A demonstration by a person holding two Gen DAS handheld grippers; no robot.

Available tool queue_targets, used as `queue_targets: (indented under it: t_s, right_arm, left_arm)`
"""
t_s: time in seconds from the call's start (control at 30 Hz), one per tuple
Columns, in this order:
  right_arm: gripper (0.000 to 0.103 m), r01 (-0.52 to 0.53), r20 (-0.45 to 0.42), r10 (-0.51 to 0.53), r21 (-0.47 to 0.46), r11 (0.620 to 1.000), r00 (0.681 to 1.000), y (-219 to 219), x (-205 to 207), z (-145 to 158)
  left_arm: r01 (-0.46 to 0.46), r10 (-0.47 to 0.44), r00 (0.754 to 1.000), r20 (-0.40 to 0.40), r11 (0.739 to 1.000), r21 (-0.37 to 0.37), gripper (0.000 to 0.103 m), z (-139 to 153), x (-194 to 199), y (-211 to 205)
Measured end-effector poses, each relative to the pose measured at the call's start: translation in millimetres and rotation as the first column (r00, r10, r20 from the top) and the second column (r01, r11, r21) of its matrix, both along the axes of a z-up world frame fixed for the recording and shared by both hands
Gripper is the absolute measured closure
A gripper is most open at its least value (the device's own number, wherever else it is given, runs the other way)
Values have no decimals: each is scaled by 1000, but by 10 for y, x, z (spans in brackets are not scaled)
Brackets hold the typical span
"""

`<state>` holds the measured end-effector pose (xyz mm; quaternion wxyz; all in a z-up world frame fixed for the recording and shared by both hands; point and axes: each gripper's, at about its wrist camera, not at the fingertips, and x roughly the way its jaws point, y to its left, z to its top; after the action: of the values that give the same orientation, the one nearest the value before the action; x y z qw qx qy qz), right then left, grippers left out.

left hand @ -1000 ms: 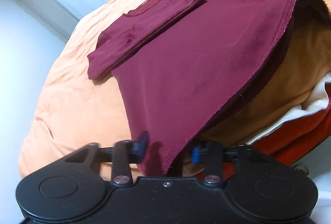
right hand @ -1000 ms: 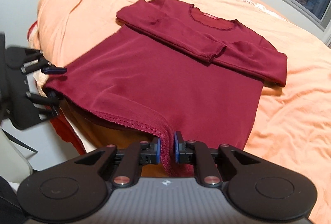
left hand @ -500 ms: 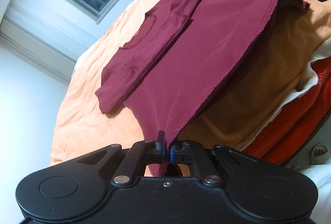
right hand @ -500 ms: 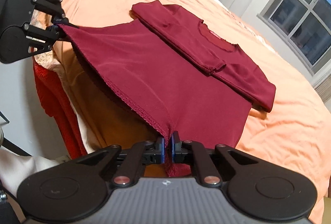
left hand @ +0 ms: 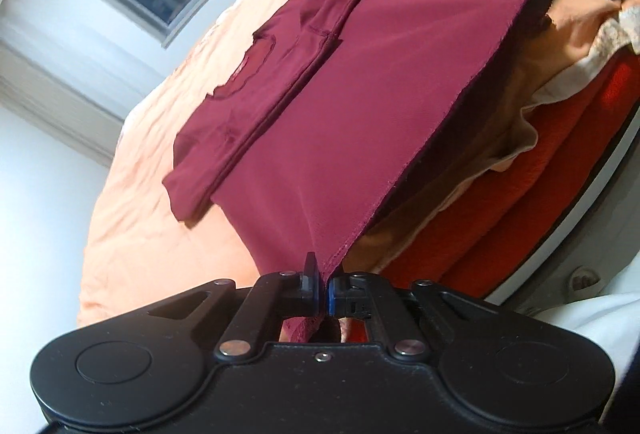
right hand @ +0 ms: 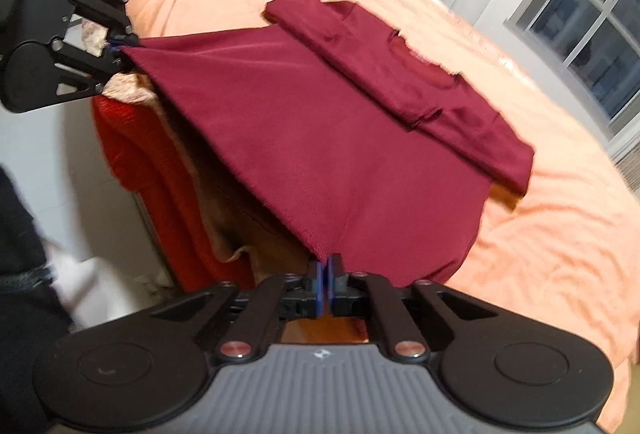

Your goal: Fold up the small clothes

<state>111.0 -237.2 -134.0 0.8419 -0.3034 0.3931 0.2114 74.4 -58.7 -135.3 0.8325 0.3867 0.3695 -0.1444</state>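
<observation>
So the maroon shirt (right hand: 340,137) is spread on the orange bedspread (right hand: 540,254), with its hem edge lifted off the near side of the bed and stretched taut between both grippers. One hem corner is pinched tight by the left gripper (left hand: 323,292), the other by the right gripper (right hand: 324,288), jaws closed on the fabric on both. Sleeves are folded across the chest at the far end. Plenty of bare bedspread is seen beyond and to the right; a red blanket (right hand: 136,153) hangs below the lifted edge.

left gripper (left hand: 323,294) fingers clamped, right gripper (right hand: 323,288) fingers clamped
</observation>
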Motion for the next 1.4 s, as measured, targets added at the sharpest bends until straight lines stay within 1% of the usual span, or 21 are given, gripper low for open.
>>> queue_targets:
  t_s: [0.07,0.23,0.4,0.5,0.63,0.77,0.9,0.97,1.0,1.03,1.07,1.1,1.13,1.2,1.27,1.33,1.4]
  right_arm:
    - [101,16,-2,-16,4,1000,1000,-2,-17,18]
    - [101,59,18,-60,26,998,998,-9,124,81]
    - [101,92,48,-94,45,995,994,-24,277,251]
    - [101,124,81,-129,64,990,988,-50,431,425]
    - [101,176,111,-187,104,979,976,-89,740,682]
    - [101,186,146,-203,122,975,968,-100,1181,921]
    - [101,166,126,-181,125,978,975,-100,1693,1087]
    - [99,157,87,-169,127,979,982,-107,1859,1102]
    - [94,161,76,-172,136,978,982,-121,1903,1090]
    - [81,169,65,-180,146,975,981,-128,1922,1063]
    - [71,183,45,-192,153,971,980,-143,1933,1018]
    - [52,203,26,-210,154,967,977,-150,1928,962]
    - [43,226,12,-230,152,962,973,-161,1903,901]
    - [42,265,-24,-264,150,952,964,-175,1797,768]
    - [42,303,-87,-293,141,942,952,-190,1720,608]
    - [42,350,-171,-324,147,925,930,-217,1656,429]
    - [42,397,-255,-347,182,899,903,-271,1610,286]
  left_arm:
    - [-21,21,1000,-15,999,-28,100,54,50,27]
    - [-54,51,998,-27,994,-95,100,233,264,91]
    - [-41,38,999,-24,989,-140,100,467,503,203]
    - [-30,33,999,13,980,-198,100,709,683,277]
    - [-36,46,999,29,959,-282,100,954,1030,366]
    - [-40,55,998,30,931,-364,100,1141,1461,463]
    - [-17,35,999,37,914,-406,100,1287,1898,555]
    - [1,14,999,33,911,-411,100,1307,2079,592]
    - [8,3,1000,28,911,-413,100,1305,2150,605]
    - [16,-7,1000,22,911,-413,100,1292,2216,615]
    - [23,-17,1000,17,912,-410,100,1262,2261,614]
    - [29,-27,1000,11,915,-403,100,1235,2307,619]
    - [33,-36,999,2,919,-393,100,1198,2357,613]
    - [27,-40,999,-24,924,-382,100,1144,2463,616]
    - [20,-40,998,-44,926,-378,100,1118,2532,610]
    - [20,-40,998,-48,931,-364,100,1099,2582,585]
    - [11,-31,998,-51,935,-355,100,1092,2622,556]
